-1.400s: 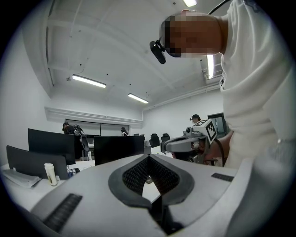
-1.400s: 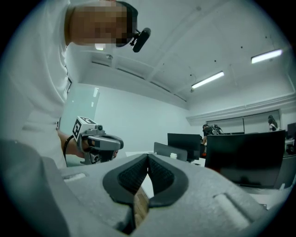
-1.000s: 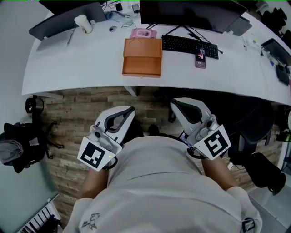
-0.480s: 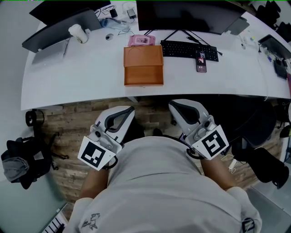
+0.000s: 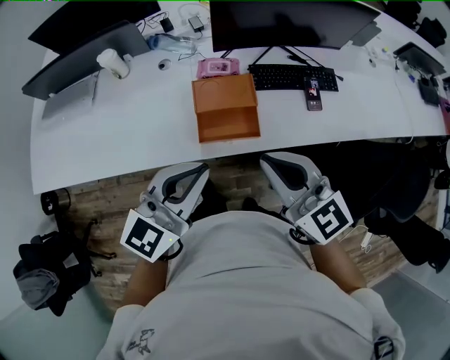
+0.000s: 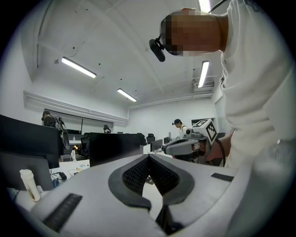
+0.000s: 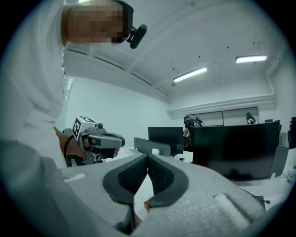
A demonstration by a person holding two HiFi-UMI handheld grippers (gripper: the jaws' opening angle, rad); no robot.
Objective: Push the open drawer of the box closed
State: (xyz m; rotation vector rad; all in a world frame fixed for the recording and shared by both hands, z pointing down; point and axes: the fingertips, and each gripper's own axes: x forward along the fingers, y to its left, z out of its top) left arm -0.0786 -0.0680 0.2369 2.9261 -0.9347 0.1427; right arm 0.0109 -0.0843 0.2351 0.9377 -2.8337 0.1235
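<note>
An orange box (image 5: 223, 91) stands on the white desk (image 5: 140, 126) in the head view, its open drawer (image 5: 229, 124) pulled out toward the desk's near edge. Both grippers are held low by the person's waist, short of the desk and apart from the box. My left gripper (image 5: 202, 169) points up at the desk's edge, left of the drawer. My right gripper (image 5: 266, 161) points the same way, just right of it. In each gripper view the jaws meet at the tips, left gripper (image 6: 149, 156) and right gripper (image 7: 148, 155), with nothing between them. A sliver of the orange box (image 7: 145, 203) shows below the right jaws.
Behind the box lie a pink packet (image 5: 221, 67), a black keyboard (image 5: 292, 73) and a phone (image 5: 313, 94) under a monitor (image 5: 295, 21). A laptop (image 5: 70, 53) and a white cup (image 5: 112, 63) sit at the left. A black bag (image 5: 46, 274) lies on the floor.
The desk and box have drawn nearer and lower in the head view as the person stepped toward them. Both grippers keep their place at the waist, still shut.
</note>
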